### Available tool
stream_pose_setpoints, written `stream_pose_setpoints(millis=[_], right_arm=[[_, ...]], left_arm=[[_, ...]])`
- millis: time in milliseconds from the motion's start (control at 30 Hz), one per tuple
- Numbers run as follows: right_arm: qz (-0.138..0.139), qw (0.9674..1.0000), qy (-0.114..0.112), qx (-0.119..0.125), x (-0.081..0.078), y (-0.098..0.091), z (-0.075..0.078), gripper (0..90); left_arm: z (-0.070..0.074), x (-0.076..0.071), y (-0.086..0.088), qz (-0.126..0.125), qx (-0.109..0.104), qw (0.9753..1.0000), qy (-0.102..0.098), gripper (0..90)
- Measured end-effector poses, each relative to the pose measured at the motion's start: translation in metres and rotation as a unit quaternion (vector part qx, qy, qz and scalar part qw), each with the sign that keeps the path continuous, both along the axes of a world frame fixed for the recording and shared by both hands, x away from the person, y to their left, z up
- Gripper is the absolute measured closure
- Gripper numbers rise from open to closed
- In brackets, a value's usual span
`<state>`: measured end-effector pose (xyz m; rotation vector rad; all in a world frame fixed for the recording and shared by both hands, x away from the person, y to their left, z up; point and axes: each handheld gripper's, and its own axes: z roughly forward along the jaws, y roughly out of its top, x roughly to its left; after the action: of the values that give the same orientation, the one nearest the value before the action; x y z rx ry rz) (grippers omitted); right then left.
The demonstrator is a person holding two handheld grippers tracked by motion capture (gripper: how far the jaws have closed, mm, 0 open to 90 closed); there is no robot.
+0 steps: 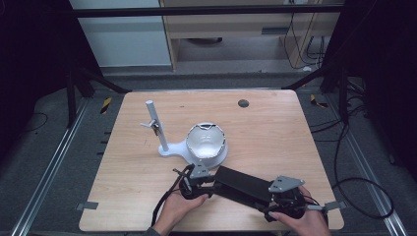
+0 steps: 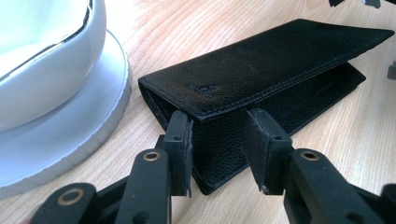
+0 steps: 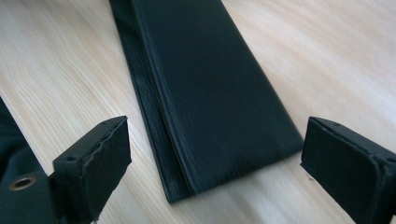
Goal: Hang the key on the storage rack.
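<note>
A long black leather wallet lies flat on the wooden table, just in front of a white bowl seated on a white stand with an upright post. The left gripper sits at the wallet's near end, its jaws narrowed around the end's edge, pads at or just beside the leather. The right gripper hovers over the opposite end, jaws spread wide, clear of the wallet on both sides.
</note>
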<state>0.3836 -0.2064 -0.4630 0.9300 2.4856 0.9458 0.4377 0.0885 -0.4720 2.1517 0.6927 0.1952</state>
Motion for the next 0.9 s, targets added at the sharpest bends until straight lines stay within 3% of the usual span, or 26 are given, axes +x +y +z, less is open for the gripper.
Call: stream_pose_setpoints(millis=[300, 433, 900], right_arm=[[0.030, 0.9991, -0.008, -0.030, 0.016, 0.030, 0.013, 12.2], [0.045, 0.9974, -0.007, -0.055, 0.025, 0.045, 0.017, 16.8], [0.059, 0.9941, 0.010, -0.090, 0.042, 0.069, 0.012, 24.8]], left_arm=[[0.002, 0.003, -0.001, 0.000, -0.005, 1.0000, 0.000, 62.9], [0.003, 0.004, -0.002, 0.000, -0.008, 1.0000, -0.001, 62.9], [0.003, 0.005, -0.002, 0.000, -0.013, 0.9999, -0.002, 62.9]])
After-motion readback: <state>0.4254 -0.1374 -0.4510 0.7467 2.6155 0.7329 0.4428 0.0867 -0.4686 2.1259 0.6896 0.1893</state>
